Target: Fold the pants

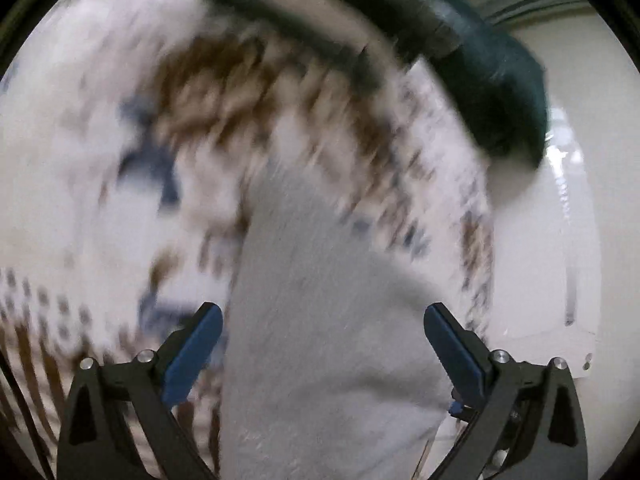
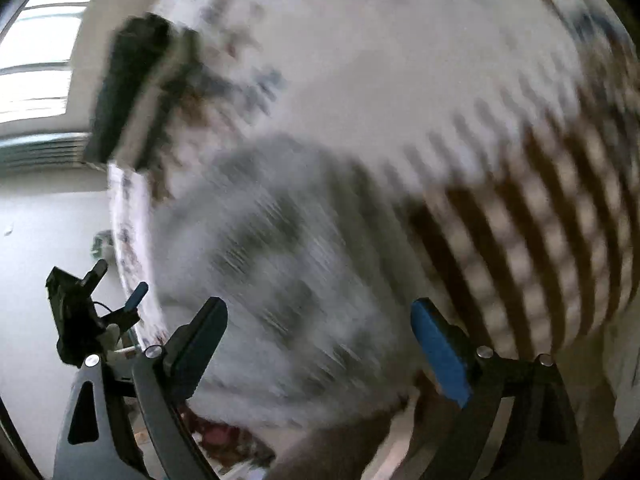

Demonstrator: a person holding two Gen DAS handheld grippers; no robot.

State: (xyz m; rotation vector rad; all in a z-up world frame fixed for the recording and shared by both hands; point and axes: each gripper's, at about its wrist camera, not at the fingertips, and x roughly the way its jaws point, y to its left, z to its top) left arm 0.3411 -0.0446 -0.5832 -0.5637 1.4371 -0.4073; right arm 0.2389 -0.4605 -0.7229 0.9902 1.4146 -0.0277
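Note:
The light grey fleece pants [image 1: 320, 320] lie on a patterned white, brown and blue cloth [image 1: 120, 208]. In the left wrist view my left gripper [image 1: 322, 344] is open, its blue pads [image 1: 192, 356] on either side of the grey fabric, not closed on it. In the right wrist view the pants [image 2: 280, 280] are blurred and fill the middle. My right gripper [image 2: 320, 344] is open, straddling the grey fabric. Both views are motion-blurred. The left gripper [image 2: 100, 312] shows small at the left of the right wrist view.
A dark teal and black object [image 1: 480, 60] lies at the far end of the cloth; it also shows in the right wrist view [image 2: 124, 88]. White floor [image 1: 568, 240] lies to the right of the cloth edge. A window [image 2: 36, 60] is at the upper left.

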